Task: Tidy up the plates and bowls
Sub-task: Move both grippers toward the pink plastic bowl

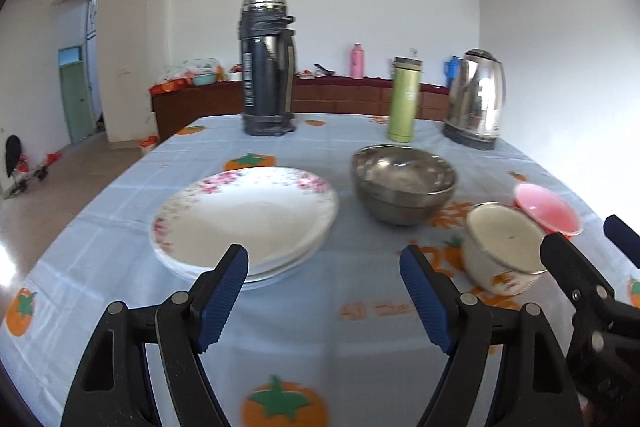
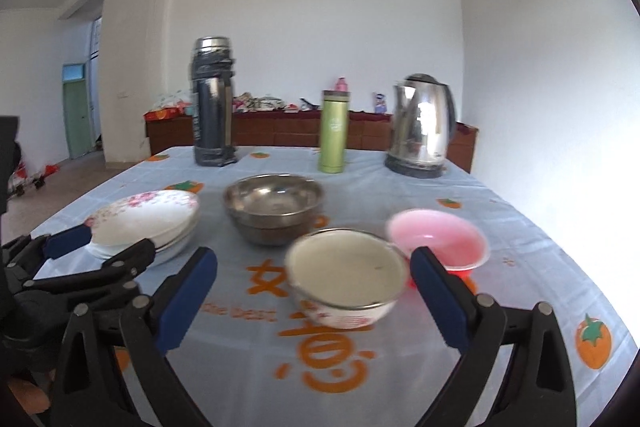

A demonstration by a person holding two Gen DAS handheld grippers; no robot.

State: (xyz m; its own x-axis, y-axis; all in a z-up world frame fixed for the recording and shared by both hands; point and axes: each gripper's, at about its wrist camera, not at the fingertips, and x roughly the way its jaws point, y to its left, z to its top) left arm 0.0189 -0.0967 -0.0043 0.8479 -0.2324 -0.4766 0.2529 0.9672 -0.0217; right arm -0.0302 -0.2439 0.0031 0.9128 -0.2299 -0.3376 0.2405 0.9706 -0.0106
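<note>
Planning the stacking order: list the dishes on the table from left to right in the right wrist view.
Stack of floral plates → steel bowl → white enamel bowl → pink bowl.

**Gripper hardware: visible construction**

Left gripper (image 1: 323, 281): two black plastic fingers, each carried on a pair of flat black linkage arms with triangular cut-outs near the base. Round silver pivot pins sit at the upper linkage joints, two per side. Each finger carries a blue rubber pad (image 1: 226, 293) on its inner face, moulded with fine horizontal ribbing.

Right gripper (image 2: 314, 297): same pattern. Black fingers, black slotted linkage arms, silver pivot pins, blue inner pads (image 2: 438, 301). Ribbing is less distinct here owing to blur.

Seen from the side in the opposite camera, each unit shows a black body with small silver screw heads along the linkage.
</note>
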